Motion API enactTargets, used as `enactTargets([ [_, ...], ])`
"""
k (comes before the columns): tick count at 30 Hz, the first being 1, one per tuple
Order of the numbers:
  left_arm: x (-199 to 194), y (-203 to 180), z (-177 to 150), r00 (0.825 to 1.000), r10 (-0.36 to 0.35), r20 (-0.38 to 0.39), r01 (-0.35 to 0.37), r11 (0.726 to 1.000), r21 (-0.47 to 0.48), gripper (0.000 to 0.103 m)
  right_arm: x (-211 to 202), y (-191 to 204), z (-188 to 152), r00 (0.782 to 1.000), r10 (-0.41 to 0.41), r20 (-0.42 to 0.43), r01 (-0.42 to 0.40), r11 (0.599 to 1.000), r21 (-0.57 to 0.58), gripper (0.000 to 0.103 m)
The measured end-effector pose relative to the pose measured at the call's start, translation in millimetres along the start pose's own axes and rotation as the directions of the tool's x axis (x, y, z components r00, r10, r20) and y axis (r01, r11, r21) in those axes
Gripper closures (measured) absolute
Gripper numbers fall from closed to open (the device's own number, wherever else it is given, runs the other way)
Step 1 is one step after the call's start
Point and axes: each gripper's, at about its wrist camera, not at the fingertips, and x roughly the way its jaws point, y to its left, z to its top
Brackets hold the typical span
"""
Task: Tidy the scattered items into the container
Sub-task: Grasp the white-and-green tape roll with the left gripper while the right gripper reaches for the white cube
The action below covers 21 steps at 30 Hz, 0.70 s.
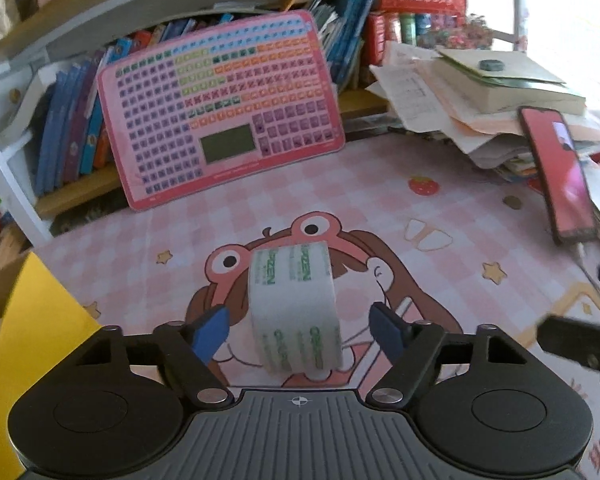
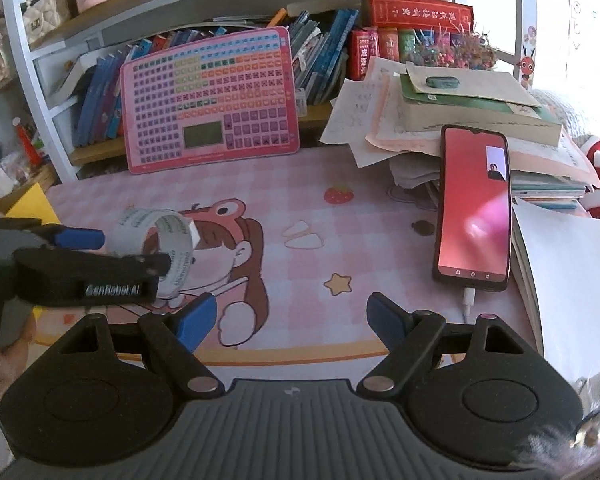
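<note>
A roll of clear tape with green print (image 1: 296, 308) stands on edge on the pink checked mat (image 1: 340, 208), between the blue fingers of my left gripper (image 1: 300, 330). The jaws stand wide, apart from the roll on both sides. In the right wrist view the same tape roll (image 2: 156, 240) shows at the left with the left gripper (image 2: 84, 256) around it. My right gripper (image 2: 290, 320) is open and empty over the mat (image 2: 300, 184). A yellow container (image 1: 28, 320) sits at the left edge; it also shows in the right wrist view (image 2: 32, 204).
A pink button board (image 1: 220, 120) leans on the bookshelf at the back. A phone with a red screen (image 2: 474, 204), plugged into a cable, lies at the right beside a pile of papers and books (image 2: 460, 120). White sheets (image 2: 572, 280) lie at the far right.
</note>
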Motion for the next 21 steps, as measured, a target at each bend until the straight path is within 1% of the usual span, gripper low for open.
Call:
enactTargets([
  [1, 5, 1, 0, 1.000, 0.002, -0.006, -0.002, 1.000, -0.008, 0.045, 2, -2, 0, 1.000, -0.002, -0.004, 0.002, 1.000, 0.000, 0.021],
  [2, 9, 1, 0, 1.000, -0.002, -0.019, 0.001, 1.000, -0.018, 0.059, 5, -4, 0, 1.000, -0.001, -0.008, 0.001, 1.000, 0.002, 0.021],
  [5, 7, 8, -2, 0.999, -0.030, -0.026, 0.029, 0.998, -0.047, 0.060, 12, -4, 4, 1.000, 0.012, -0.009, -0.012, 1.000, -0.006, 0.021],
  [9, -15, 15, -8, 0.999, -0.044, -0.027, 0.042, 0.996, -0.076, 0.060, 26, 6, 15, 0.999, 0.046, -0.003, -0.046, 0.998, -0.038, 0.022],
  [12, -37, 24, -19, 0.998, -0.054, -0.042, 0.049, 0.992, -0.116, 0.060, 38, 22, 25, 0.997, 0.082, 0.006, -0.081, 0.992, -0.097, 0.022],
  [14, -50, 29, -31, 0.997, -0.051, -0.053, 0.044, 0.991, -0.130, 0.060, 51, 34, 31, 0.994, 0.110, 0.006, -0.108, 0.982, -0.156, 0.023],
  [17, -71, 34, -48, 0.997, -0.036, -0.061, 0.028, 0.991, -0.134, 0.060, 72, 54, 34, 0.988, 0.155, 0.008, -0.147, 0.952, -0.269, 0.028],
  [19, -86, 36, -59, 0.997, -0.031, -0.066, 0.021, 0.989, -0.146, 0.060, 87, 67, 36, 0.985, 0.173, 0.009, -0.160, 0.928, -0.336, 0.039],
  [21, -98, 37, -66, 0.998, -0.027, -0.064, 0.017, 0.987, -0.163, 0.060, 102, 79, 39, 0.982, 0.190, -0.001, -0.176, 0.910, -0.376, 0.045],
])
